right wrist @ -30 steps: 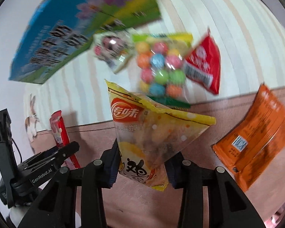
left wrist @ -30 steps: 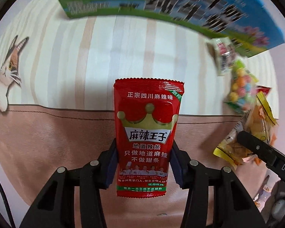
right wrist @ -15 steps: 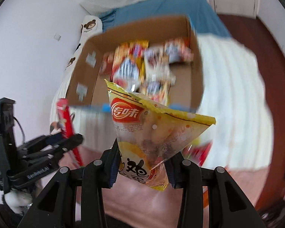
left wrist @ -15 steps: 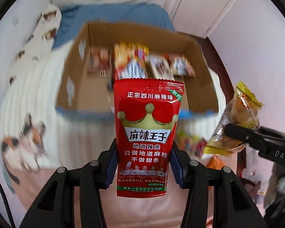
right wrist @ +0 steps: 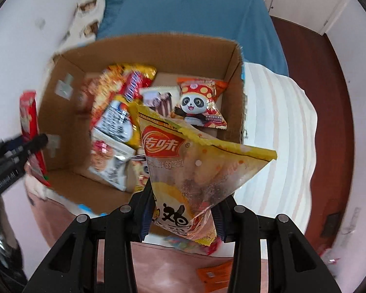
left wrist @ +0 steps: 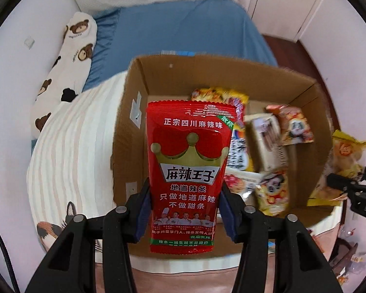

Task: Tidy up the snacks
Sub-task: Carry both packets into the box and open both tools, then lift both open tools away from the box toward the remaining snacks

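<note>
Bed [left wrist: 68,146] under box [left wrist: 302,88]; left hand-held gripper [left wrist: 185,210] pinching red pouch [left wrist: 190,168], right [right wrist: 183,210] yellow bag [right wrist: 195,171]; jaws easing open. Light, crinkly; hold low.

Glossy, crinkled foil-like plastic is seen on the red spicy-strip packet [left wrist: 190,171]. Shiny, partly clear film forms the yellow crisp bag [right wrist: 192,171]. Matt, rough-edged corrugated cardboard makes the brown box [left wrist: 231,78]. Soft striped cloth [left wrist: 68,151] lies beneath.

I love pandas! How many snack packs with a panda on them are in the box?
2. One panda pack leans near the far right corner of the cardboard box. Another panda pack lies nearer the front. More may hide under other snacks.
</note>
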Demonstrator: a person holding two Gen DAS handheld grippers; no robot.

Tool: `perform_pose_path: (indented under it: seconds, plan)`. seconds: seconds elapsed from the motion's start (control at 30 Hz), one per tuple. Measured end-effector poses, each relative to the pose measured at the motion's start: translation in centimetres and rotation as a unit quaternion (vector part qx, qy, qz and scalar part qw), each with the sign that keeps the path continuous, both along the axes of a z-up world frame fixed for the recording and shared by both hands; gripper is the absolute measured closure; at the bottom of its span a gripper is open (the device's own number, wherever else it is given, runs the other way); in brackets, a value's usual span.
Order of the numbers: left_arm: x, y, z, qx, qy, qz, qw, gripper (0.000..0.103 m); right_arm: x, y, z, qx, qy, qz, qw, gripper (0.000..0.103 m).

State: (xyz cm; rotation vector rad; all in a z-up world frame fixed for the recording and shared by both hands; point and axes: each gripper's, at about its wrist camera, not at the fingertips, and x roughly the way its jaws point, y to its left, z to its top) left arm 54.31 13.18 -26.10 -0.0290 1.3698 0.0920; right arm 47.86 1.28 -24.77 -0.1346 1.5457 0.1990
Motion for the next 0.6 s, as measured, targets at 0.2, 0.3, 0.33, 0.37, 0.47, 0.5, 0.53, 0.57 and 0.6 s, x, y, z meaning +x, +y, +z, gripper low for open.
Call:
perform_pose_path:
  seconds: [0.2, 0.3, 0.33, 0.37, 0.47, 0.5, 0.53, 0.57, 0.6]
  plan:
    - [1.1, 0.4, -3.3, -0.026, 0.047, 0.006, 0.9985, 0.048, 0.8, 1.2, -2.7, -0.042, 0.028, 0.019, 0.999, 0.012]
    - [1.0, 0.0, -4.1, -0.023, 0.051, 0.002, 0.9985, 0.016, 0.6, 1.2, -3.3, -0.038, 0.029, 0.015, 0.999, 0.011]
    - [0.9, -0.1, -4.1, -0.024, 0.051, 0.001, 0.9984, 0.013, 0.4, 1.2, -3.5, -0.038, 0.025, 0.012, 0.999, 0.010]
    - [0.9, -0.1, -4.1, -0.030, 0.049, 0.003, 0.9984, 0.012, 0.3, 1.2, -3.7, -0.039, 0.022, 0.011, 0.999, 0.009]
    - [0.4, 0.1, -4.2, -0.045, 0.032, 0.015, 0.9983, 0.011, -0.6, 1.0, -3.8, -0.027, 0.012, -0.001, 1.000, 0.008]
    - [0.2, 0.1, -4.1, -0.048, 0.026, 0.017, 0.9983, 0.010, -0.9, 1.0, -3.8, -0.025, 0.005, -0.004, 1.000, 0.008]
    - [0.1, 0.1, -4.0, -0.052, 0.021, 0.016, 0.9983, 0.008, -1.2, 1.0, -3.7, -0.023, -0.003, -0.007, 1.000, 0.008]
    - [-0.1, 0.1, -4.0, -0.055, 0.018, 0.015, 0.9982, 0.003, -1.4, 1.0, -3.6, -0.022, -0.007, -0.008, 1.000, 0.008]
    - [-0.3, 0.1, -4.0, -0.057, 0.017, 0.015, 0.9981, 0.000, -1.7, 1.0, -3.6, -0.020, -0.013, -0.011, 1.000, 0.008]
